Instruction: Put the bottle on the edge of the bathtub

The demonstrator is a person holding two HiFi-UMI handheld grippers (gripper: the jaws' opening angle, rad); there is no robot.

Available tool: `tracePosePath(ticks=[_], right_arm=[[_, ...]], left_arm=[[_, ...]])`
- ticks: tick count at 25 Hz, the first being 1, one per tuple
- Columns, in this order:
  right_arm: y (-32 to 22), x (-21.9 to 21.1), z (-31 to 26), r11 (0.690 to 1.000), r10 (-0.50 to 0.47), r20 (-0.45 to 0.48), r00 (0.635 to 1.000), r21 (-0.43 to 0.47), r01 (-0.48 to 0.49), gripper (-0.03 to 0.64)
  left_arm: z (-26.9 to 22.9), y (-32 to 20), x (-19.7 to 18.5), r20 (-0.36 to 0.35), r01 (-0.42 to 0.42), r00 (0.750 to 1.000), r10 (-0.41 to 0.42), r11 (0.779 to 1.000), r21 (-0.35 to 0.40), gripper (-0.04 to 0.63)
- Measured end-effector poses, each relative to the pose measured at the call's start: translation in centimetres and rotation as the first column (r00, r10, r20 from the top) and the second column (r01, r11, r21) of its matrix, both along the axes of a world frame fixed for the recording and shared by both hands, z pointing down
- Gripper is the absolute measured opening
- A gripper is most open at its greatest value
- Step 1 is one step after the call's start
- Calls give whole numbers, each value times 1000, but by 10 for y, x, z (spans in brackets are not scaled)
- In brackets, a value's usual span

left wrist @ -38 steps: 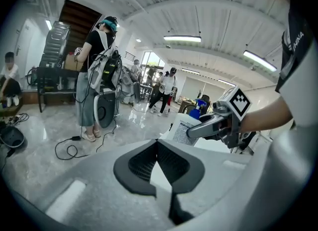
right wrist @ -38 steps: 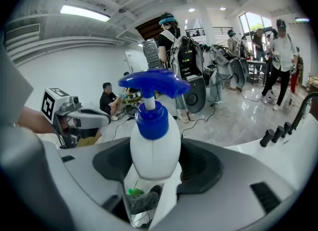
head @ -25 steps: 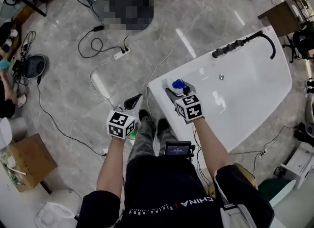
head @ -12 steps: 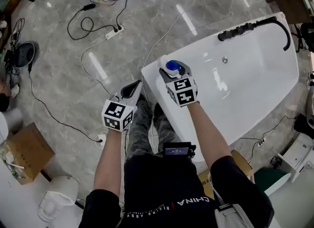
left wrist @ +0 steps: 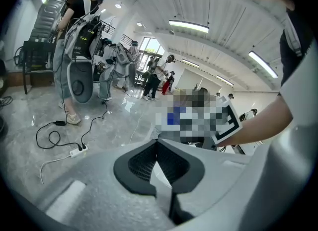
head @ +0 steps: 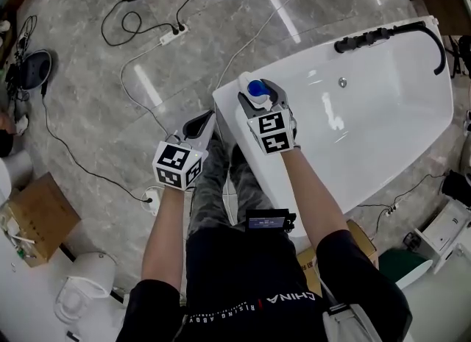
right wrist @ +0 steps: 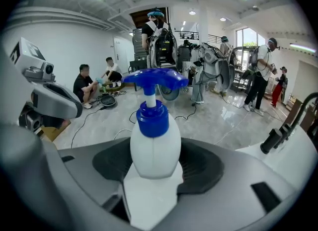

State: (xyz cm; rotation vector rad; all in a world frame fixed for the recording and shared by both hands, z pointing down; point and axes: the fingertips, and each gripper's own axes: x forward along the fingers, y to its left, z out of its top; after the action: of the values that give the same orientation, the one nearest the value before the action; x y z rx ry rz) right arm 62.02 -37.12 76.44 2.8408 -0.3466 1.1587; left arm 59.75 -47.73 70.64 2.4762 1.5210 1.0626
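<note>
Right gripper (head: 255,96) is clamped on the bottle (head: 255,87), held upright over the bathtub's (head: 302,65) corner rim. Best to seat its base flat on the rim, clear of both drops, then let go gently. Left gripper (head: 200,123), jaws together and empty, hangs outside that corner.

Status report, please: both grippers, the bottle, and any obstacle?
Jaws of right gripper shut on bottle, upright over bathtub corner rim. Jaws of left gripper shut, empty, beside it. No obstacle seen on rim.
</note>
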Motion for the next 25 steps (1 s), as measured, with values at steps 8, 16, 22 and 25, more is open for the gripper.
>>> tracePosePath(ticks=[8,16,22,25], right_arm=[[-2,-2,2,1000,-26,16,1000,-1,26,313],[2,-6,-10,1000,7,20,1000,12,-7,342],[12,-15,-31,999,32,19,999,20,-32,347],[20,-30,-45,999,47,30,998,25,-47,347]], left_arm=[[-4,-8,-1,-4,15,1000,-15,1000,-7,9],[-16,-14,-2,-14,23,1000,-23,1000,-5,9],[-34,-18,-2,-35,27,999,-27,1000,-2,9],[-48,-25,-3,-49,35,998,-35,999,4,9]])
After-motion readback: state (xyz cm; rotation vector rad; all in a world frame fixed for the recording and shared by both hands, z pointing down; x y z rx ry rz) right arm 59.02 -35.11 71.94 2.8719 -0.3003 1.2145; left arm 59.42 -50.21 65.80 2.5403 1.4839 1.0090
